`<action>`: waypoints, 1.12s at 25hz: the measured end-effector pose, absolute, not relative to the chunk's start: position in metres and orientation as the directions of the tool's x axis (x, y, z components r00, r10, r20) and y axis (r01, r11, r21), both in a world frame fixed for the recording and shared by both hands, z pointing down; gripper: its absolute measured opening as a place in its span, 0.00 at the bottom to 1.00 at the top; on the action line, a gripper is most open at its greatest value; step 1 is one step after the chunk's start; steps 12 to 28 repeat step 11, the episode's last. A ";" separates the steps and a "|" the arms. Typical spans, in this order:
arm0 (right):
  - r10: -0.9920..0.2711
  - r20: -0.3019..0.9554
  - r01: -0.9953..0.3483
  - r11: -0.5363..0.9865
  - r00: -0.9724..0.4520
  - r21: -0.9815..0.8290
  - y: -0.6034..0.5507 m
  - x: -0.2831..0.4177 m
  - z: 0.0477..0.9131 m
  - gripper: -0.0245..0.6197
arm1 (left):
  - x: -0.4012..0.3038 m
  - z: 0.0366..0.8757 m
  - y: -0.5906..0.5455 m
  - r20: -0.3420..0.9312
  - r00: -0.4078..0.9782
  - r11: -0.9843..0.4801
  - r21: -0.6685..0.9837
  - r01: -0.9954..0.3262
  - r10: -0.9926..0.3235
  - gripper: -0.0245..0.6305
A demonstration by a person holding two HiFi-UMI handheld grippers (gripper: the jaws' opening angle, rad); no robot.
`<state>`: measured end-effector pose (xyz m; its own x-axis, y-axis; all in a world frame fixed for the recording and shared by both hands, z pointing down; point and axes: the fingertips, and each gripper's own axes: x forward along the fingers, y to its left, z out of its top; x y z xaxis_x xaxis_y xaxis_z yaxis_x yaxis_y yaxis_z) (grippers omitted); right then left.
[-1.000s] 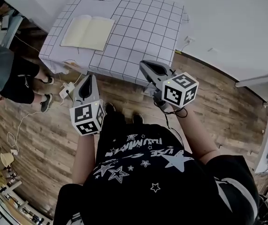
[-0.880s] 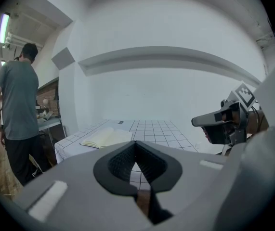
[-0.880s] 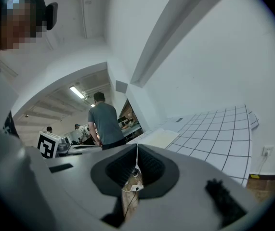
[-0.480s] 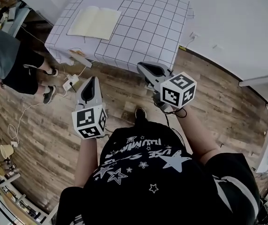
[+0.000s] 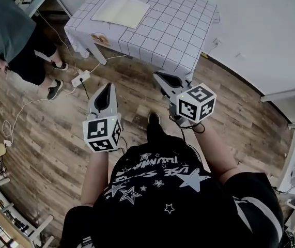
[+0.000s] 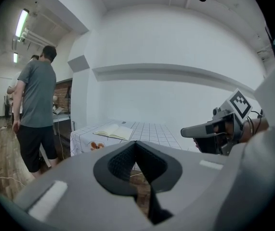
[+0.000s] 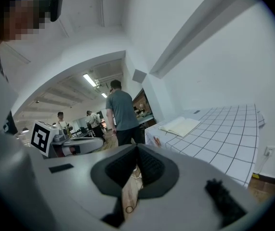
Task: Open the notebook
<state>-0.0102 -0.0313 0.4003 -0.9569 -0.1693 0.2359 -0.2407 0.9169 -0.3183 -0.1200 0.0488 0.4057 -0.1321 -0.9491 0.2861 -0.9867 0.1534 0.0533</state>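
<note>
Lighting: even, fairly bright indoor light from ceiling tube lamps, blown out to white in both gripper views and thrown back by the pale wall; shadows on the wooden floor soft and faint, no hard glare. Quality: all views wide-angle, straight lines bowed toward the edges, black corners in the two gripper views; near bodies of the left tongs and right tongs soft, out of focus, distance sharper.
</note>
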 end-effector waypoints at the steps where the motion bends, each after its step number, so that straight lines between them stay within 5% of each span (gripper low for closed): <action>1: -0.165 0.237 -0.235 0.922 -0.957 -0.306 -0.015 -0.009 0.400 0.06 | -0.119 0.405 0.062 0.277 -0.131 0.152 0.053 -0.987 -0.952 0.05; 11: -0.152 0.255 -0.223 0.935 -0.955 -0.275 0.086 0.017 0.394 0.06 | -0.098 0.407 0.162 0.282 -0.139 0.172 0.097 -0.980 -0.949 0.05; 28: -0.152 0.255 -0.223 0.935 -0.955 -0.275 0.086 0.017 0.394 0.06 | -0.098 0.407 0.162 0.282 -0.139 0.172 0.097 -0.980 -0.949 0.05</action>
